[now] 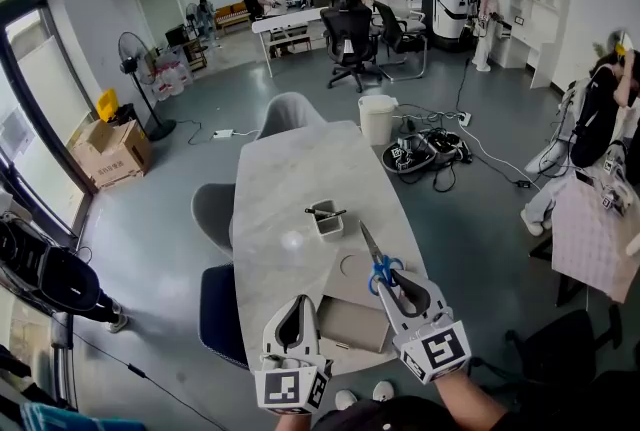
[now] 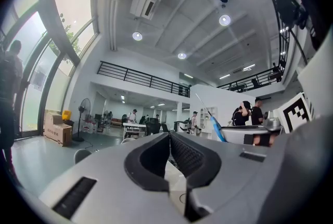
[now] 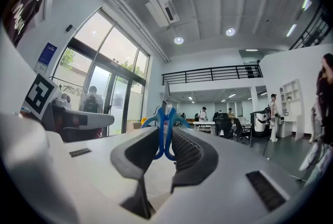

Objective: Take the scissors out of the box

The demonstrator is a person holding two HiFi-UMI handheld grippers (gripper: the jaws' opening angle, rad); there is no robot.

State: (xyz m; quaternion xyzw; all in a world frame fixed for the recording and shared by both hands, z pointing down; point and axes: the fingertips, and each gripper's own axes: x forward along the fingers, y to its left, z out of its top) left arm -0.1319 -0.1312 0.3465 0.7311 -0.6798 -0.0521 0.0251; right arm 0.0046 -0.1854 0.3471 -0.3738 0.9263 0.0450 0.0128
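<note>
Scissors (image 1: 375, 259) with blue handles and grey blades stick up from my right gripper (image 1: 388, 281), which is shut on the handles; the blades point away over the table. In the right gripper view the blue loops (image 3: 165, 132) sit pinched between the jaws of the right gripper (image 3: 166, 137). Just beneath both grippers a flat tan box (image 1: 352, 317) lies at the near table edge. My left gripper (image 1: 297, 304) hangs beside it on the left, shut with nothing in it. The left gripper view shows the left gripper (image 2: 169, 137) with its jaws together and the scissors (image 2: 215, 125) off to the right.
A small grey tray (image 1: 327, 220) with a dark tool in it stands mid-table on the marble table (image 1: 290, 179). Chairs (image 1: 215, 209) stand along the table's left side, a white bin (image 1: 377, 117) and cables at its far end. People stand far back.
</note>
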